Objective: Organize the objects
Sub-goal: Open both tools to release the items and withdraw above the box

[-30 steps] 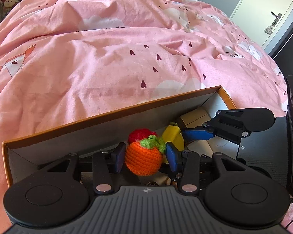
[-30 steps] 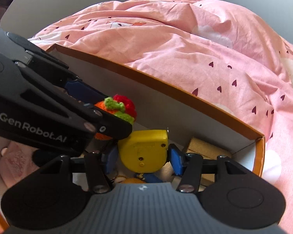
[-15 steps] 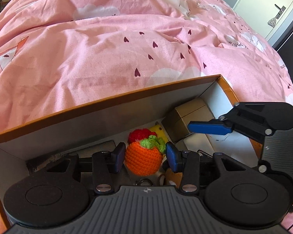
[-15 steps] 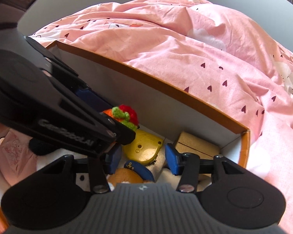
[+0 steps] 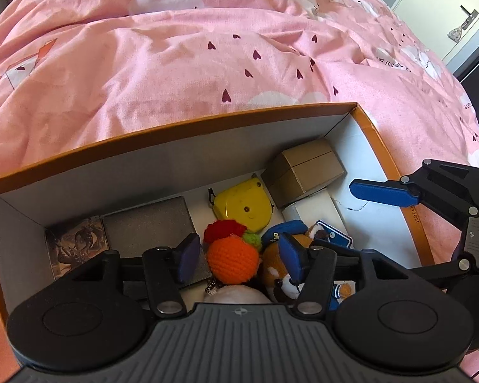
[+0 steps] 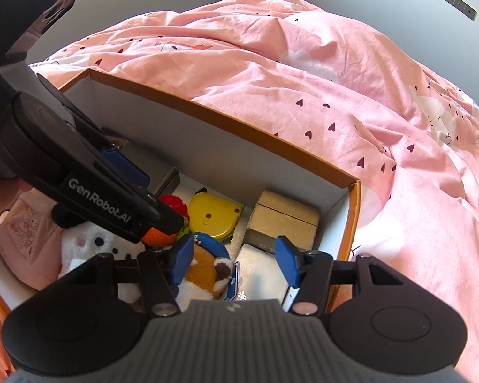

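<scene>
The left gripper (image 5: 236, 253) is opening its fingers around the crocheted orange toy (image 5: 233, 260), which now lies in the orange-rimmed box (image 5: 175, 129) on the bed; the blue pads no longer press it. To finish well, I think the fingers should spread fully and lift straight up, so the toy's keychain does not catch. The right gripper (image 6: 233, 260) is opening too and holds nothing, above a fox plush (image 6: 204, 273). The yellow tape measure (image 5: 244, 206) lies beside a cardboard box (image 5: 303, 172). The box's near wall is hidden behind the gripper bodies.
</scene>
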The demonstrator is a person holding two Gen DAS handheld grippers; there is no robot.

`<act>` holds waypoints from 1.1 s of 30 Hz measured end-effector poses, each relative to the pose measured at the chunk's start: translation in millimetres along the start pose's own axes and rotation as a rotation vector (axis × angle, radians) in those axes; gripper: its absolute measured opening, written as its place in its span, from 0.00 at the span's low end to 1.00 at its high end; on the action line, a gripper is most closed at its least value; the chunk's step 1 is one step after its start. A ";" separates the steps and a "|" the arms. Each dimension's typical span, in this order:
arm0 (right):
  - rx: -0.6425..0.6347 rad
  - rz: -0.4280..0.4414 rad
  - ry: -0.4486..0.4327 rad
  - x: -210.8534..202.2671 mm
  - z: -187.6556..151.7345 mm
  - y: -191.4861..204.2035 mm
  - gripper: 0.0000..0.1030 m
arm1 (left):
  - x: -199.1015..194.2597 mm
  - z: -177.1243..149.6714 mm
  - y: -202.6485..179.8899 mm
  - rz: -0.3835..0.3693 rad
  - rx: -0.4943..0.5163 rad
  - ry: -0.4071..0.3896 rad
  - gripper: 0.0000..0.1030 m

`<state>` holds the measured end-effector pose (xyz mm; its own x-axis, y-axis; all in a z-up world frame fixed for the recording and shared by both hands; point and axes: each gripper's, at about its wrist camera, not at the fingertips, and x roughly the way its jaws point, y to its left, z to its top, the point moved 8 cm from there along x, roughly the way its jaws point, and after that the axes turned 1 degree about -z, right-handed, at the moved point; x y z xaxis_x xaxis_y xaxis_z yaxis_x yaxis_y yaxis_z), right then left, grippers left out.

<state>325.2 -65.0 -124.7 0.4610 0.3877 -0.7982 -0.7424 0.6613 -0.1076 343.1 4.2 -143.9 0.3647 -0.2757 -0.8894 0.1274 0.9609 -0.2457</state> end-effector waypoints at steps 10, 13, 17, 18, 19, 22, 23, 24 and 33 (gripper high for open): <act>0.122 0.004 -0.085 -55.0 -4.2 10.3 0.65 | -79.8 -18.2 -27.5 0.125 0.038 -0.255 0.63; 0.157 0.006 -0.143 -82.9 -6.6 20.4 0.72 | -108.8 -31.5 -34.3 0.191 0.041 -0.367 0.69; 0.193 -0.028 -0.213 -114.1 -11.2 34.5 0.72 | -140.2 -52.0 -40.1 0.264 0.039 -0.478 0.75; 0.201 -0.049 -0.229 -120.8 -13.3 36.7 0.72 | -147.7 -57.0 -40.9 0.283 0.038 -0.503 0.77; 0.212 -0.068 -0.245 -127.4 -15.8 39.1 0.73 | -154.5 -61.0 -41.3 0.302 0.037 -0.529 0.77; 0.259 -0.087 -0.285 -143.6 -23.2 45.0 0.80 | -172.1 -72.7 -42.2 0.363 0.040 -0.602 0.81; 0.275 -0.094 -0.296 -148.3 -25.4 46.6 0.80 | -176.8 -77.4 -41.8 0.379 0.035 -0.621 0.84; 0.291 -0.101 -0.307 -152.8 -27.8 48.1 0.81 | -180.4 -81.3 -41.5 0.391 0.025 -0.637 0.90; 0.389 -0.166 -0.372 -173.1 -47.6 61.4 0.88 | -173.6 -116.6 -27.3 0.387 -0.052 -0.623 0.90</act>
<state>176.7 -122.0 -21.4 0.7492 0.4116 -0.5189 -0.4433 0.8937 0.0689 168.8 28.6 -27.7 0.8332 0.1359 -0.5361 -0.1549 0.9879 0.0097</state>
